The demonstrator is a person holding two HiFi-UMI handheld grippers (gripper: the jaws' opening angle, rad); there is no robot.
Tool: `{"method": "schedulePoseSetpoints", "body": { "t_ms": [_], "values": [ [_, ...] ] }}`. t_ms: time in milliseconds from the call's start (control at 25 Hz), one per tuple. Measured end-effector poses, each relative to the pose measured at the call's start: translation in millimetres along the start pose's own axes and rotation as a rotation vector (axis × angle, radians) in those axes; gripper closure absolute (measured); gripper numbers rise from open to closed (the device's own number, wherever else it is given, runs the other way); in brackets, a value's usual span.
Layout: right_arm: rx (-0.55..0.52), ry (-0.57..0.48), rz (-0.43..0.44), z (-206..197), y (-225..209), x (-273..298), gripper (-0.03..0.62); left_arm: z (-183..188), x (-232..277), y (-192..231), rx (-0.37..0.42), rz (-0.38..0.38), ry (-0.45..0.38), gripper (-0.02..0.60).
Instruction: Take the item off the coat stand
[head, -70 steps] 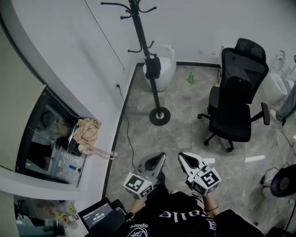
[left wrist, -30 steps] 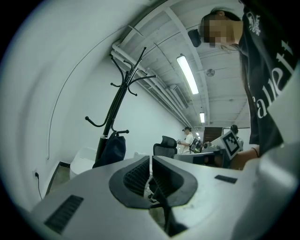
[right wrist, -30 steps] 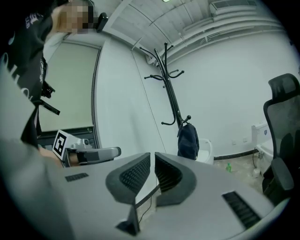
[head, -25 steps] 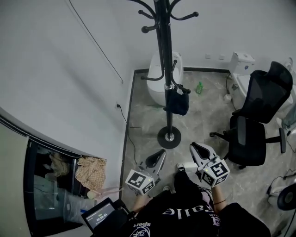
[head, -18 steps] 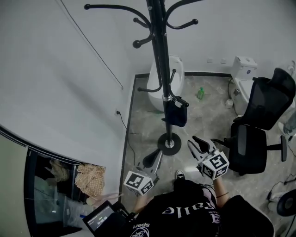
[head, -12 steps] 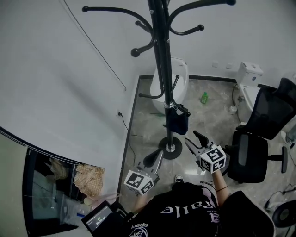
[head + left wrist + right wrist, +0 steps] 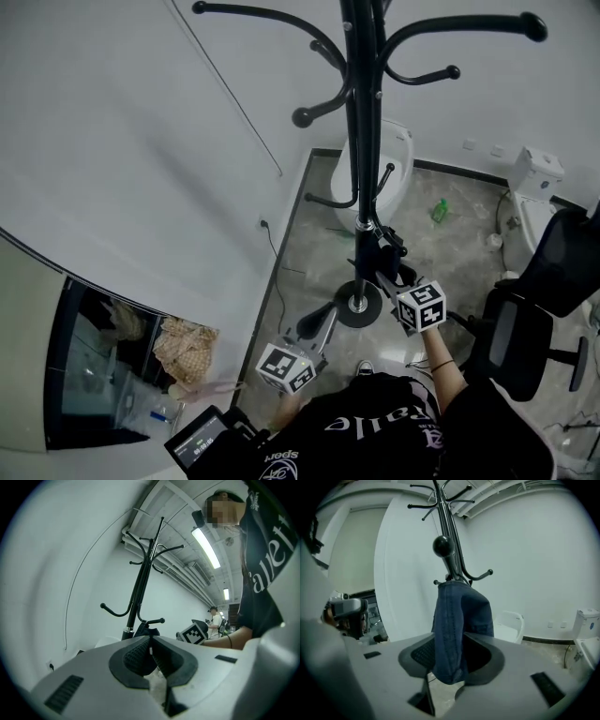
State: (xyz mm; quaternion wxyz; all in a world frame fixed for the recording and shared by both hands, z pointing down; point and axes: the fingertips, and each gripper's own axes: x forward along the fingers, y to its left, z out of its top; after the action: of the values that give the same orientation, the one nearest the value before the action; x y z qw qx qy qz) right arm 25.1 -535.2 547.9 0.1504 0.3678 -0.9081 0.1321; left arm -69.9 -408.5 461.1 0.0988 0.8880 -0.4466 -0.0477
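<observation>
A black coat stand (image 7: 361,141) rises from a round base (image 7: 357,307) on the grey floor. A dark blue denim item (image 7: 367,251) hangs from one of its low hooks. My right gripper (image 7: 389,272) is up against that item. In the right gripper view the denim item (image 7: 457,625) hangs down between the jaws of my right gripper (image 7: 452,656). These jaws have just been opening and stand wide, and the left pad is clear of the cloth. My left gripper (image 7: 325,317) hangs back lower left, and in its own view my left gripper (image 7: 150,639) is shut and empty.
A white floor fixture (image 7: 394,159) stands behind the stand, with a green bottle (image 7: 439,208) to its right. A black office chair (image 7: 553,291) is on the right. A white wall (image 7: 141,141) runs along the left. A beige cloth (image 7: 187,342) lies lower left.
I have come closer to the coat stand. My right gripper reached forward to the hanging denim item and its jaws went from shut to wide. My left gripper shifted slightly.
</observation>
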Motion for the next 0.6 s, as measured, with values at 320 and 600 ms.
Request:
{"method": "schedulePoseSetpoints", "body": {
  "t_ms": [320, 600],
  "values": [
    [-0.079, -0.072, 0.017, 20.1, 18.8, -29.9, 0.565, -6.6, -10.2, 11.9, -0.039, 0.043, 0.002, 0.577],
    [-0.063, -0.182, -0.009, 49.6, 47.4, -86.4, 0.565, -10.4, -16.1, -6.0, -0.043, -0.013, 0.012, 0.577]
  ]
}}
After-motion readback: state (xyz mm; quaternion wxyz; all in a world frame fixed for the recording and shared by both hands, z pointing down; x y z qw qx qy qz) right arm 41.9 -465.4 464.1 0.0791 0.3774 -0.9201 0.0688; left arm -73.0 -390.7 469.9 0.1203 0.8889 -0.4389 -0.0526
